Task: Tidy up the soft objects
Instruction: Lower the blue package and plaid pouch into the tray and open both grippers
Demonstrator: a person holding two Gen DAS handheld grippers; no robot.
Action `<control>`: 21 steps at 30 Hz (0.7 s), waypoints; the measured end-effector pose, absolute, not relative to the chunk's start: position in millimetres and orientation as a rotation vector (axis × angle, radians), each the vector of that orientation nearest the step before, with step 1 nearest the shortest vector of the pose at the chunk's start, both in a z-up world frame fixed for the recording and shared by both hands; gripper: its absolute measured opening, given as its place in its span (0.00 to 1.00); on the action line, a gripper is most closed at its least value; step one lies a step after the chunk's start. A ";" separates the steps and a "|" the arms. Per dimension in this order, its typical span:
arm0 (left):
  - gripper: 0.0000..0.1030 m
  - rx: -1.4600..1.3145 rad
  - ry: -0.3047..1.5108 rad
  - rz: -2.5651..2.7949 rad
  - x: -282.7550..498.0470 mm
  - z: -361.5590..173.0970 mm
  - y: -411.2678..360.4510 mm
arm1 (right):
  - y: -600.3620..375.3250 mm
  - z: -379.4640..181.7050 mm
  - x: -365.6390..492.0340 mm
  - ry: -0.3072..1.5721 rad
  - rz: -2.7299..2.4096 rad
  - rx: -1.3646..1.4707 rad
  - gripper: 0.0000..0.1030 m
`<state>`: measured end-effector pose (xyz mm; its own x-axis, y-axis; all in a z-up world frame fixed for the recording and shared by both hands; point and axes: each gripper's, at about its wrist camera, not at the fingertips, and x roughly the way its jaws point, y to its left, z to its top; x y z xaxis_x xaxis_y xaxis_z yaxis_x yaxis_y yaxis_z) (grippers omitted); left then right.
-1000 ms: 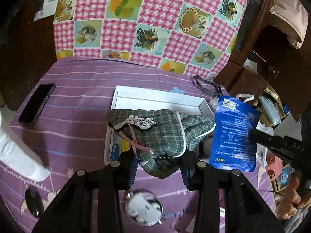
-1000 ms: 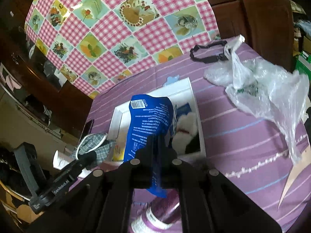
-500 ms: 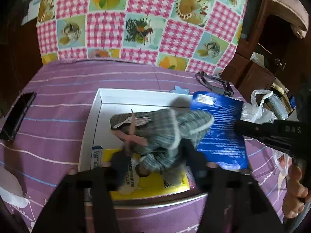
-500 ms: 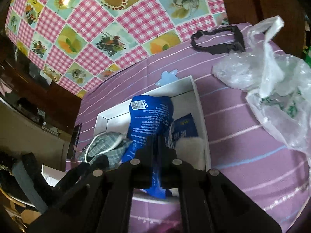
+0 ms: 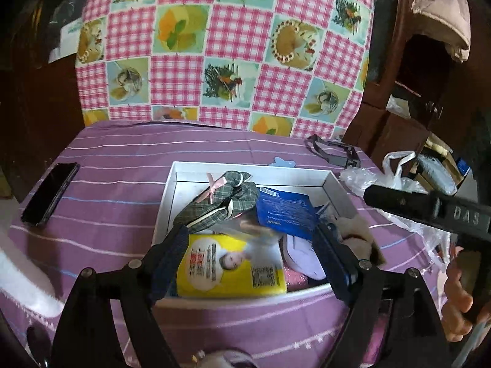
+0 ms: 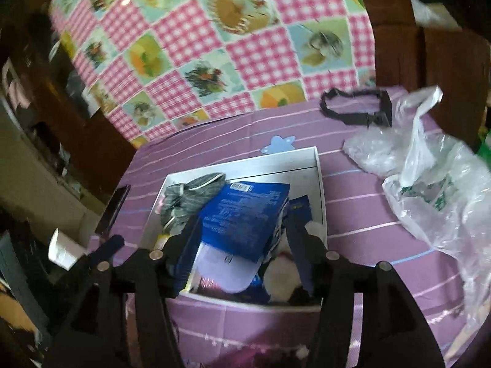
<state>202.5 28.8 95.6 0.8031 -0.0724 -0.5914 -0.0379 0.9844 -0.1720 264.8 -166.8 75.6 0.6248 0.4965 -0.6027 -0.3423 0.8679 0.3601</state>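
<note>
Hovering over the white box [image 5: 172,190], my left claw [image 5: 251,245] and right claw [image 6: 242,239] gape empty above the plaid pouch [image 5: 221,202] and blue packet [image 6: 242,214] inside

Left of the left claw we see a black phone [image 5: 49,194] lying on the purple striped desk [image 5: 122,153]; ahead hangs a pink checked cloth [image 5: 227,46], and far right sit a black strap [image 6: 356,107] and clear plastic bag [image 6: 429,178].
</note>
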 end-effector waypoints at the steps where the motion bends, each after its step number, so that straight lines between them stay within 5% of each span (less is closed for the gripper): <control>1: 0.81 -0.185 0.622 -0.016 194.0 98.3 29.7 | -165.4 77.5 257.3 0.739 0.488 0.196 0.57; 9: 0.81 -0.123 0.486 0.050 123.3 122.6 26.0 | -175.1 82.4 194.4 0.632 0.468 0.118 0.57; 14: 0.91 -0.119 0.498 0.056 77.2 132.0 16.8 | -180.7 93.6 155.7 0.585 0.475 0.069 0.57; 15: 0.99 -0.100 0.504 0.075 68.5 132.2 13.6 | -183.1 94.6 146.1 0.576 0.481 0.067 0.57; 21: 1.00 -0.079 0.522 0.051 36.6 119.7 7.5 | -190.6 80.2 110.7 0.546 0.483 0.059 0.63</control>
<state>36.6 7.5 119.7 0.8655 0.0283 -0.5001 -0.0686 0.9957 -0.0624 110.7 -190.6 80.2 0.7459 0.4562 -0.4854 -0.4253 0.8870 0.1801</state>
